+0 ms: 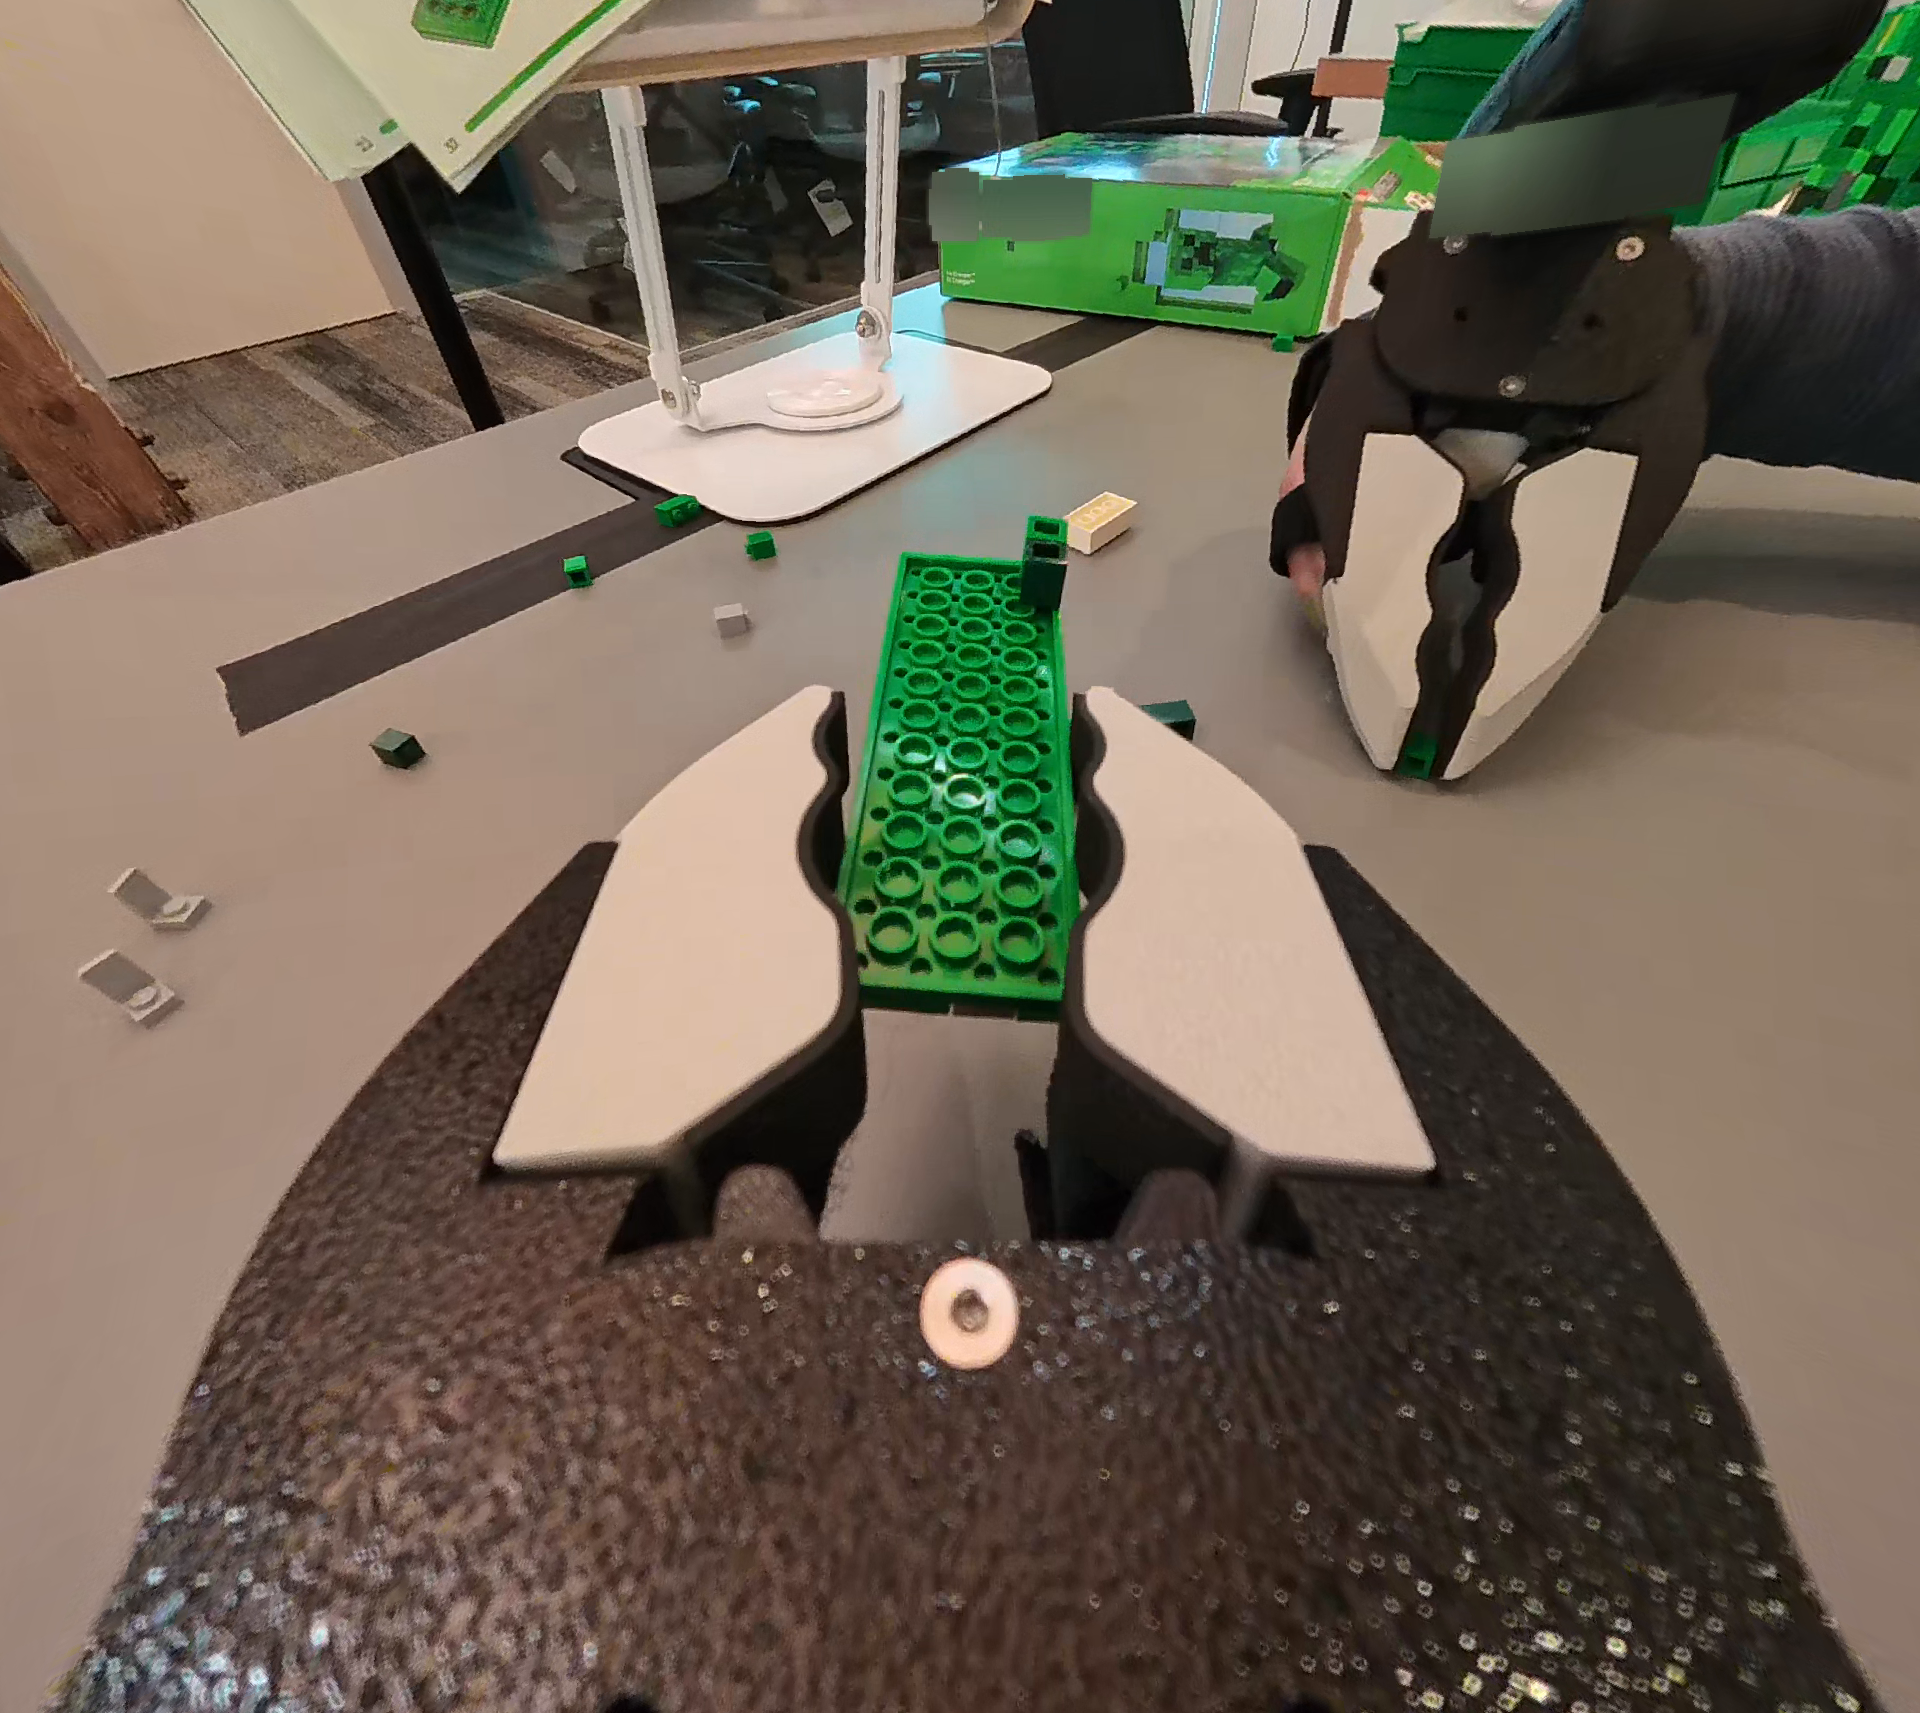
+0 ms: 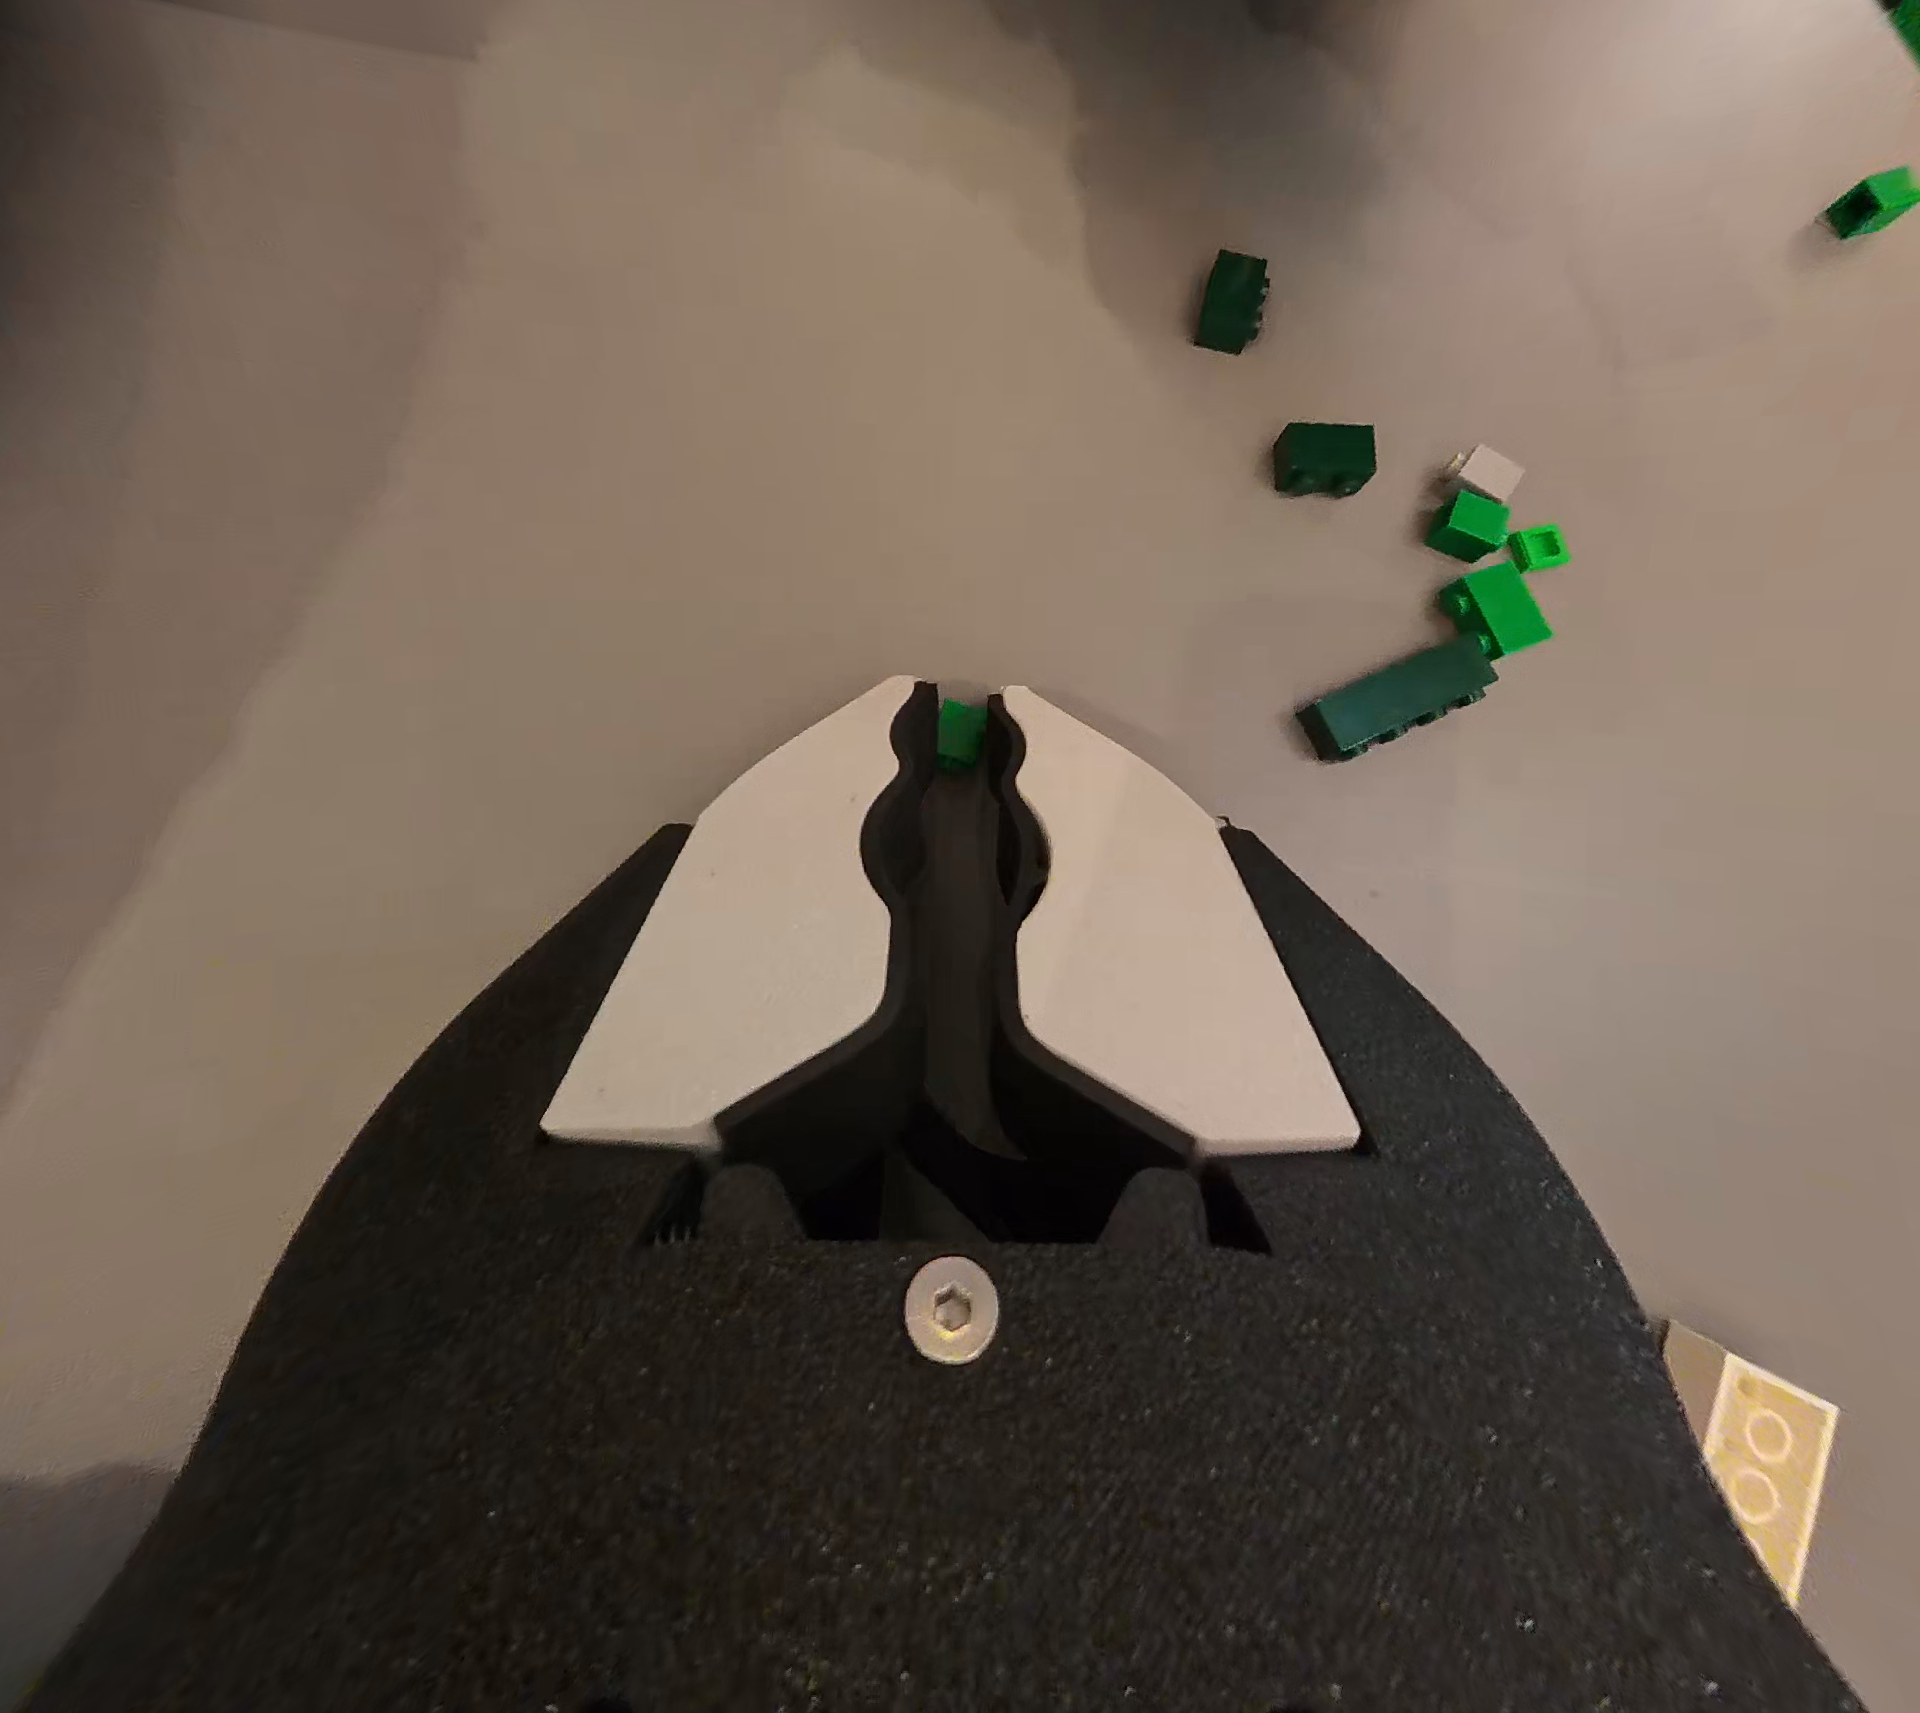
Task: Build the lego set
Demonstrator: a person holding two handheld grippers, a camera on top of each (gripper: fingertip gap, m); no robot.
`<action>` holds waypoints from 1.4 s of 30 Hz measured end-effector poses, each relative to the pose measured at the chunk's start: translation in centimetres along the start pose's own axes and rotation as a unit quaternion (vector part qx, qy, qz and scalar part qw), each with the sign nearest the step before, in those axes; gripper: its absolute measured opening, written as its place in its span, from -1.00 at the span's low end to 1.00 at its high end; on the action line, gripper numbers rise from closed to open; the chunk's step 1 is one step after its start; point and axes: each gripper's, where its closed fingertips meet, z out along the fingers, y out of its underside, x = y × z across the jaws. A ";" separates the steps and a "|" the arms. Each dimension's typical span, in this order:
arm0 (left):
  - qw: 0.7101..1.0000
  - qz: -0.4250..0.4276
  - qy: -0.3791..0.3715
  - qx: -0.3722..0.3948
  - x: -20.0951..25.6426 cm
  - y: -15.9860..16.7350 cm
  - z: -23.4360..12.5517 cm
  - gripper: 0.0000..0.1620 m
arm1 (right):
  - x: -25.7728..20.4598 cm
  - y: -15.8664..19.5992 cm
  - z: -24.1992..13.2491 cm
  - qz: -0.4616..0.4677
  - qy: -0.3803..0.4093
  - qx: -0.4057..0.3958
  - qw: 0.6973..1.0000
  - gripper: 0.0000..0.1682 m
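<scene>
A long green studded plate [image 1: 966, 770] lies on the grey table, with a dark green upright brick [image 1: 1043, 570] at its far right corner. My left gripper [image 1: 958, 707] is shut on the near end of the plate, one finger on each long side. My right gripper [image 2: 960, 695] is shut on a small bright green brick [image 2: 960, 733] at its tips, just above the table. In the left wrist view the right gripper [image 1: 1419, 764] points down at the table right of the plate, with the small green brick [image 1: 1415, 759] between its tips.
Loose green, dark green and grey bricks [image 2: 1475, 583] lie right of my right gripper; a tan plate [image 2: 1766, 1476] lies close by. More small bricks [image 1: 398, 747] lie left of the plate, with a cream brick [image 1: 1099, 518], an instruction booklet on a white stand [image 1: 821, 406] and a green box [image 1: 1143, 240] behind.
</scene>
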 end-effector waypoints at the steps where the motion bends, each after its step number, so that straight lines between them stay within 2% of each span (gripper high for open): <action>1: 1.000 -0.001 0.000 0.001 0.0 0.0 0.0 -0.50 | 0.0 0.0 0.0 0.001 0.004 -0.001 1.000 -0.88; 7: 1.000 -0.001 0.002 0.000 0.0 0.0 0.0 -0.50 | 0.2 0.0 -1.8 0.042 0.050 -0.052 0.996 -0.70; 10: 1.000 -0.002 0.002 -0.002 0.0 0.1 0.0 -0.50 | 0.0 0.9 -2.9 0.086 0.072 -0.153 0.982 -0.65; 14: 1.000 -0.002 0.002 -0.003 0.0 0.1 0.0 -0.50 | -0.5 0.7 -3.1 0.059 0.076 -0.242 0.965 -0.67; 20: 1.000 -0.003 0.006 -0.002 0.1 0.1 0.0 -0.50 | 0.1 -0.1 -2.3 0.114 0.099 -0.190 0.970 -0.78; 23: 1.000 -0.005 0.007 -0.003 0.1 0.1 0.0 -0.50 | -0.6 0.1 -2.0 0.142 0.100 -0.218 0.960 -0.78; 26: 1.000 -0.004 0.008 -0.004 0.1 0.1 0.0 -0.50 | -0.3 0.3 -1.7 0.127 0.118 -0.265 0.948 -0.79; 32: 1.000 -0.006 0.012 -0.002 0.1 0.1 -0.1 -0.50 | 0.1 0.7 -0.7 0.120 0.108 -0.292 0.943 -0.82; 33: 1.000 -0.006 0.012 -0.002 0.1 0.1 -0.1 -0.50 | 0.1 1.1 -0.6 0.122 0.106 -0.298 0.941 -0.90; 35: 1.000 -0.006 0.014 -0.003 0.2 0.1 -0.1 -0.50 | 0.2 1.1 -0.8 0.126 0.107 -0.286 0.944 -0.91; 37: 1.000 -0.006 0.023 -0.003 0.4 0.1 -0.1 -0.50 | 0.7 0.3 -1.4 0.129 0.117 -0.237 0.956 -0.91; 38: 0.999 -0.008 0.034 -0.003 0.7 0.1 0.0 -0.50 | 1.2 -0.8 -1.9 0.133 0.124 -0.189 0.965 -0.91; 40: 0.997 -0.016 0.073 0.005 1.8 -0.2 0.0 -0.50 | 2.9 -4.8 -3.5 0.118 0.158 -0.034 0.980 -0.91; 42: 0.991 -0.024 0.127 0.021 3.4 -0.7 0.1 -0.50 | 3.6 -9.2 -5.7 0.085 0.172 0.132 0.972 -0.91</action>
